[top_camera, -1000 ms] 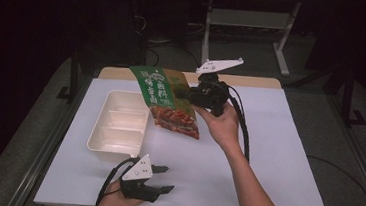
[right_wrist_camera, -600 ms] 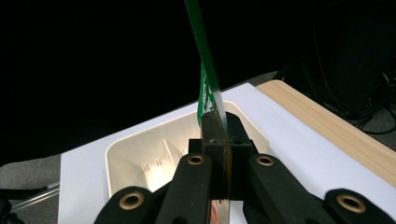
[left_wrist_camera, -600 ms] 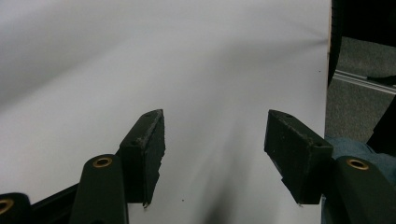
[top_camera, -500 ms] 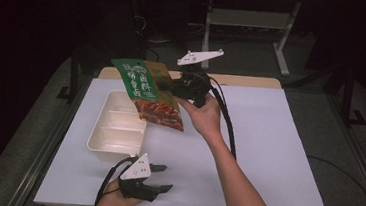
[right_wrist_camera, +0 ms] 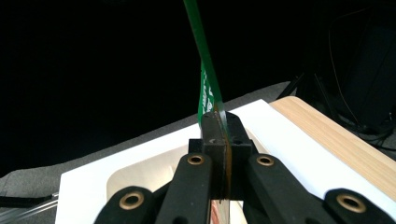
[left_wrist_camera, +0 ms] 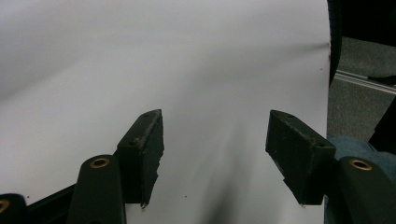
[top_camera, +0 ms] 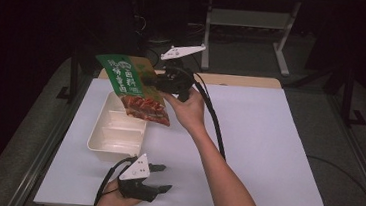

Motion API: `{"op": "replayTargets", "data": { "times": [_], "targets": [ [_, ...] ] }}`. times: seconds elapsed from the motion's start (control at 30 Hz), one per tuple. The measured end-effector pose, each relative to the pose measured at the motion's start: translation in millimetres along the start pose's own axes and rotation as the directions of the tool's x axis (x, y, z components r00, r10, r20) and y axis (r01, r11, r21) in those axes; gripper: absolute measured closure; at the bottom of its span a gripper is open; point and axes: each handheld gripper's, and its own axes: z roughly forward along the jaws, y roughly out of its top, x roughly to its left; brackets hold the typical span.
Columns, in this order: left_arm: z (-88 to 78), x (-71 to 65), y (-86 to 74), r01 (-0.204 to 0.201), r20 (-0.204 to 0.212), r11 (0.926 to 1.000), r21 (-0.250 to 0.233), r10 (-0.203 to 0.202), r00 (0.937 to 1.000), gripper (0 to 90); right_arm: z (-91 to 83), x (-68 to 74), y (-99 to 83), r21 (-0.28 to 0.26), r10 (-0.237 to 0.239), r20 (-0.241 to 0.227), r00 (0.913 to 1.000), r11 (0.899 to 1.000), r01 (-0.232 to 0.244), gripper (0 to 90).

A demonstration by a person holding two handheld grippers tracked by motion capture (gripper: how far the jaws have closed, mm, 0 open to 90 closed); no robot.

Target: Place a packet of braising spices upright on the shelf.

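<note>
The right claw is clamping shut on the flat green and red printed plastic snack packet, pinching its edge so the packet is hanging free in the air beside the claw, out to its left in the high view. Just below the packet and the claw, the shallow cream plastic tray with 2 compartments is sitting on the white counter; holding the packet by 1 edge is likely keeping its body clear for lowering into the tray. The right forearm is stretching forward across the counter, with the palm turned up under the claw and the cable trailing back along the arm.

The left claw is resting low at the near edge of the counter, jaws standing apart with nothing between them, pointing to the right, well apart from the tray's near rim. Its jaws have just been opening a little.
</note>
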Motion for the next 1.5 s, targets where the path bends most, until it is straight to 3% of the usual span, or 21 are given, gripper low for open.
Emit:
{"op": "replayTargets", "data": {
  "times": [0.43,0.73,1.0,1.5],
  "targets": [
    [-1.3,-0.4,-0.8,-0.013,-0.002,0.9999,-0.003,0.013,0.9999,35.0,43.2,0.8,-5.8,0.005,0.018,-0.040,0.9990,1.000,-0.018,90.0],
    [-1.5,-0.1,-0.7,-0.016,-0.004,0.9999,-0.001,0.016,0.9999,34.5,65.0,-0.5,-11.4,0.014,0.032,-0.037,0.9988,0.999,-0.031,90.0],
    [-1.0,-0.4,-1.1,-0.027,-0.003,0.9996,0.008,0.027,0.9996,34.4,86.6,-6.5,-21.7,0.014,0.075,-0.041,0.9963,0.997,-0.074,90.0],
    [-1.1,-0.1,-1.1,-0.029,-0.004,0.9996,0.005,0.029,0.9996,34.4,99.0,-17.6,-42.7,0.011,0.150,-0.029,0.9883,0.989,-0.149,89.9]
  ]
}}
